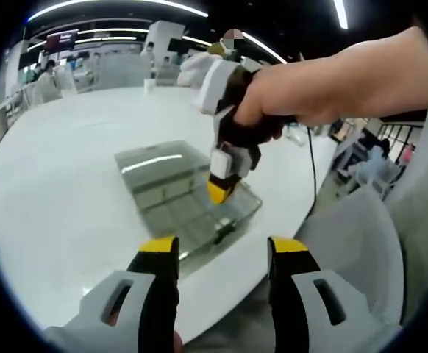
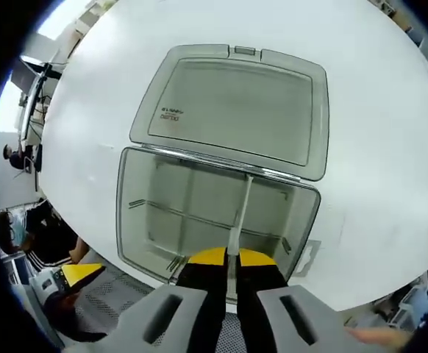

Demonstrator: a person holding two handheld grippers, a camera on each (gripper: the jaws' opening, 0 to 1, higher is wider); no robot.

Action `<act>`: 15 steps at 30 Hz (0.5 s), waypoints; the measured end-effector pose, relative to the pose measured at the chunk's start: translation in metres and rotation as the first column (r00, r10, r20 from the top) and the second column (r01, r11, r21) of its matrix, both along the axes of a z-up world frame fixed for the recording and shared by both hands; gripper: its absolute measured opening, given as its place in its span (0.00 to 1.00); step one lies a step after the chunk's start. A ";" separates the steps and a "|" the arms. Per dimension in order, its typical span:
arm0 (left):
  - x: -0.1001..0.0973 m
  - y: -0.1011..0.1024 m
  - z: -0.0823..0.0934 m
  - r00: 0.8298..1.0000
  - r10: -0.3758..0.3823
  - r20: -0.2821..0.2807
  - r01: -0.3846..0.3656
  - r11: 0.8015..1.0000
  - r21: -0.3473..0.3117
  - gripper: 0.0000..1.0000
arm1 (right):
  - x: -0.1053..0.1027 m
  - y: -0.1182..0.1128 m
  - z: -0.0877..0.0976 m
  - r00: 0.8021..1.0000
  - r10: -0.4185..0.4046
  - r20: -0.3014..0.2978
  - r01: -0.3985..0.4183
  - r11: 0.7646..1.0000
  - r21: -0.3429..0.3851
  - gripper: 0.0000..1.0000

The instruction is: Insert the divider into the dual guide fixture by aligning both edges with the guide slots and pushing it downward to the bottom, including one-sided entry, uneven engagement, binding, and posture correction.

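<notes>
Nearest in the left gripper view, the left tongs [image 1: 222, 257] hang with their yellow-tipped jaws apart and nothing between them, just off the near edge of the white worktop [image 1: 67, 191]. Beyond them, close to that edge, sits a clear plastic box [image 1: 199, 209] with its lid [image 2: 236, 107] folded open flat on the worktop behind it. A person's hand [image 1: 273, 99] holds the right tongs [image 1: 220, 190] pointing down into the box. In the right gripper view the right tongs [image 2: 231, 255] are pinched together on the near end of a thin clear divider [image 2: 241, 206], which stands on edge inside the box and runs from the near wall to the hinge side.
</notes>
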State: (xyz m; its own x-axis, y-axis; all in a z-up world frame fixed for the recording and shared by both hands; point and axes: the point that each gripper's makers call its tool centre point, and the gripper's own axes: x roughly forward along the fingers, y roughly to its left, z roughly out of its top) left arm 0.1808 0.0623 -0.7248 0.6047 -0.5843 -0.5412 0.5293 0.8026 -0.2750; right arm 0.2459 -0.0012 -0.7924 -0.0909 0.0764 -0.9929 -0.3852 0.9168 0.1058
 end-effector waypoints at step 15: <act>-0.001 -0.002 0.000 1.000 -0.005 0.001 0.005 1.000 0.005 0.46 | 0.001 0.002 0.000 0.998 0.025 0.051 -0.024 0.999 -0.027 0.00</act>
State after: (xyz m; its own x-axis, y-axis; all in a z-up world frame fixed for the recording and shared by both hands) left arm 0.1799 0.0607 -0.7243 0.6025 -0.5843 -0.5437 0.5335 0.8015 -0.2701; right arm 0.2468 0.0012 -0.7926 -0.0409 0.0487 -0.9980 -0.4117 0.9093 0.0613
